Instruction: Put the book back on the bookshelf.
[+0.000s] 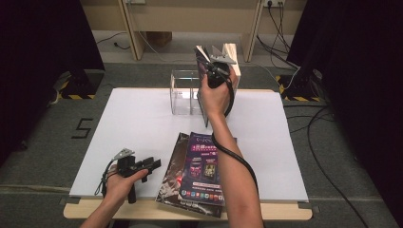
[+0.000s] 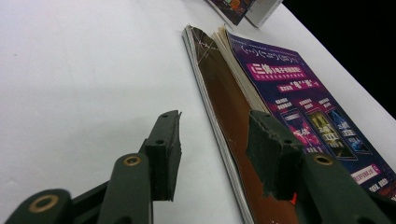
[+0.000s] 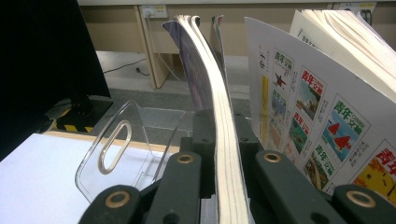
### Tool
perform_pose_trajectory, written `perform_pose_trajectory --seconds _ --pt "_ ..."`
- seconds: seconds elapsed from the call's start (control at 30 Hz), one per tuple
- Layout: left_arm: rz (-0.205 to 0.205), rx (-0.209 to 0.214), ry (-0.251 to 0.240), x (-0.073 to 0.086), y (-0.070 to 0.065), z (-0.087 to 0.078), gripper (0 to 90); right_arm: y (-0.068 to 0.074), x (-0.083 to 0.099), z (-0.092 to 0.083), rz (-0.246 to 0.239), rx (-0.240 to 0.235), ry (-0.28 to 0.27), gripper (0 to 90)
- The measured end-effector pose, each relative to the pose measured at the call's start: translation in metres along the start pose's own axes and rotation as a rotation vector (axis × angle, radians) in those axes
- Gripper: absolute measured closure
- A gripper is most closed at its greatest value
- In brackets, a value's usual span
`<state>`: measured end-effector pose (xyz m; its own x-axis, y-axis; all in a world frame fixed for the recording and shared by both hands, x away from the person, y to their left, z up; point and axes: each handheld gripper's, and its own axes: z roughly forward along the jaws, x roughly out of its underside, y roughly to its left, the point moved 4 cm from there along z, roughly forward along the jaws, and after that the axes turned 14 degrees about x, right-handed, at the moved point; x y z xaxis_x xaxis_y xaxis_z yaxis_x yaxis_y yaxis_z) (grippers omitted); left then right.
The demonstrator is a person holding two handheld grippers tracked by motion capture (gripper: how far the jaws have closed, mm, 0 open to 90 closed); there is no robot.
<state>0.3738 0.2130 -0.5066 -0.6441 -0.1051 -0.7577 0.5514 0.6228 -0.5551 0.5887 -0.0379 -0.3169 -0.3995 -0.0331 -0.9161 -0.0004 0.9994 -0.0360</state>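
A thin soft-cover magazine with a dark cover (image 3: 219,140) stands upright, pinched edge-on in the right tongs (image 1: 215,71) at upper centre of the high view, above the clear acrylic compartment holder (image 1: 183,92). Just right of it stands a white-backed magazine with small colour pictures (image 3: 322,135). On the white worktop (image 1: 138,123), lower centre, lie two overlapping glossy magazines (image 1: 199,173). The left tongs (image 1: 142,166), lower left, rest spread and empty beside them.

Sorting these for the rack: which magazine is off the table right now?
The magazine clamped upright in the right gripper; the purple magazine and brown one lie flat.
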Motion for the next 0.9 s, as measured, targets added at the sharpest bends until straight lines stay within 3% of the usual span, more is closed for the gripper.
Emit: perform_pose_trajectory --seconds 0.27,0.53,0.9 --pt "0.001 0.005 0.003 0.001 -0.002 0.001 54.0 -0.002 0.001 -0.001 -0.002 0.003 0.002 79.6" --pt "0.003 0.007 0.012 0.003 -0.003 0.003 54.0 -0.007 0.001 -0.002 -0.005 -0.011 0.045 74.5" --pt "0.003 0.004 0.014 0.003 -0.002 0.003 54.0 -0.01 0.001 -0.007 0.005 -0.021 0.068 74.9"
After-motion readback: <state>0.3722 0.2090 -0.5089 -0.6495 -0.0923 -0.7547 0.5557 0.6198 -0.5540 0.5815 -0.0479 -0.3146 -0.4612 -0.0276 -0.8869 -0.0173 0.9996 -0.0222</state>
